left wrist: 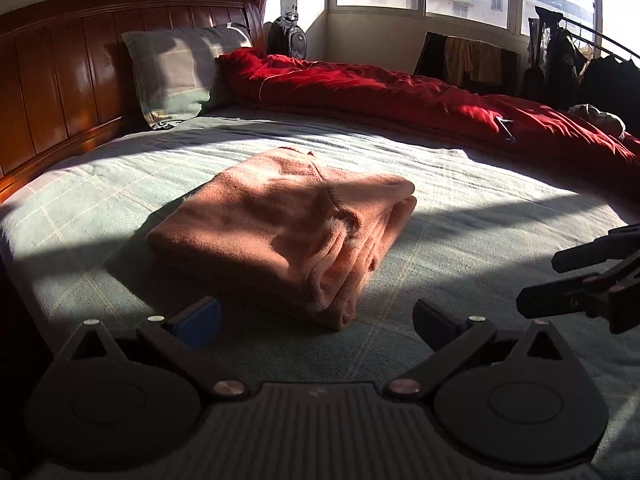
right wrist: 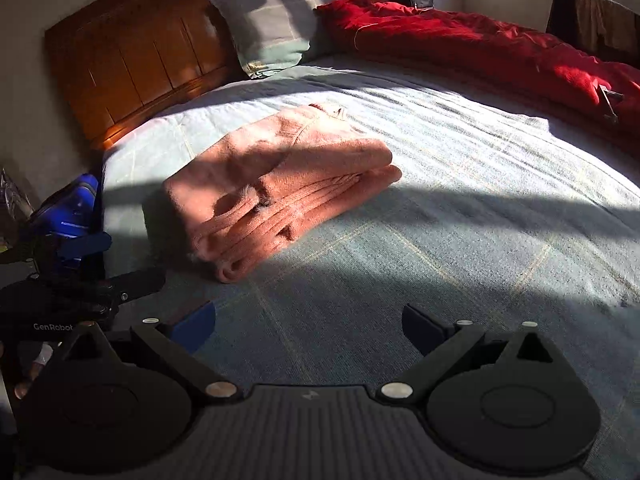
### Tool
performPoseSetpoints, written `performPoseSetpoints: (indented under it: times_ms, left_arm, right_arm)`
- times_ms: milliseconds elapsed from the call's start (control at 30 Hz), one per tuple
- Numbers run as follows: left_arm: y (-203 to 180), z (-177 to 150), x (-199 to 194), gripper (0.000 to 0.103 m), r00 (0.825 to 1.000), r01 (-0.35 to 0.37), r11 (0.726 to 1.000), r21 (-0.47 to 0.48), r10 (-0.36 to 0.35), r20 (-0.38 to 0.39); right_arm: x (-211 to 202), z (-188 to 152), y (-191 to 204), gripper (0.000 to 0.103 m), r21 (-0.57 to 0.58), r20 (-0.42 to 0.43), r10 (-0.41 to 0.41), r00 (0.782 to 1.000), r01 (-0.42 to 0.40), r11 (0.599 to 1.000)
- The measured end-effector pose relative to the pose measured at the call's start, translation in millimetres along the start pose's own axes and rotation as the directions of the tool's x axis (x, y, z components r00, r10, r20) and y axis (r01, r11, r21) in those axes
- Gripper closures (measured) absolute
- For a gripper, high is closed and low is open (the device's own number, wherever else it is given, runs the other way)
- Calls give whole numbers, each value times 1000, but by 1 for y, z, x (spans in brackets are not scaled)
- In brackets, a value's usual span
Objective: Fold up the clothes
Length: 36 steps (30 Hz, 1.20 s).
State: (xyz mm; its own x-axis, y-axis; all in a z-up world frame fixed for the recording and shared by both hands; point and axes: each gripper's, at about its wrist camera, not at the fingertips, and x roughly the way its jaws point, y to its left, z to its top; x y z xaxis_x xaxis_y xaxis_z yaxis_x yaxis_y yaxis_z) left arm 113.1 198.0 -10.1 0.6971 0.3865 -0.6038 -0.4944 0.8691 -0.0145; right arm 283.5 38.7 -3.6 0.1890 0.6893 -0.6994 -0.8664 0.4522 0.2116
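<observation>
The folded orange sweater [left wrist: 280,228] lies flat on the bed [left wrist: 480,216], on the grey-green checked sheet, partly in sunlight and partly in a band of shadow. Its stacked fold edges face the near side of the bed.

The left tool [left wrist: 316,320] is held just short of the sweater's near edge. Its jaws stand fully spread, with only bare sheet between them; nothing is gripped. The right tool [right wrist: 308,324] is held further from the sweater, which lies ahead of it and to the left. Its jaws are likewise spread wide and hold nothing.

Beyond the sweater, a checked pillow [left wrist: 176,72] leans against the wooden headboard [left wrist: 60,72]. A red quilt [left wrist: 400,96] is bunched along the far side of the bed, past the sweater. A dark backpack [left wrist: 286,38] stands behind the quilt, beside the headboard.
</observation>
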Motion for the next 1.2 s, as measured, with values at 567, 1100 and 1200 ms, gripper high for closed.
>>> performPoseSetpoints:
  times_ms: [567, 1100, 1200]
  left_arm:
    - [7, 1, -35, 1, 989, 16, 979, -204, -45, -140]
    - [2, -6, -60, 1, 972, -83, 974, -212, 32, -234]
    - [0, -7, -62, 1, 970, -101, 973, -207, 49, -240]
  right_arm:
    - [-23, -6, 47, 0, -64, -20, -27, 999, 26, 998]
    - [-49, -19, 57, 0, -51, -52, -130, 990, 128, 990]
    - [-52, -20, 58, 0, -47, -48, -119, 992, 117, 992]
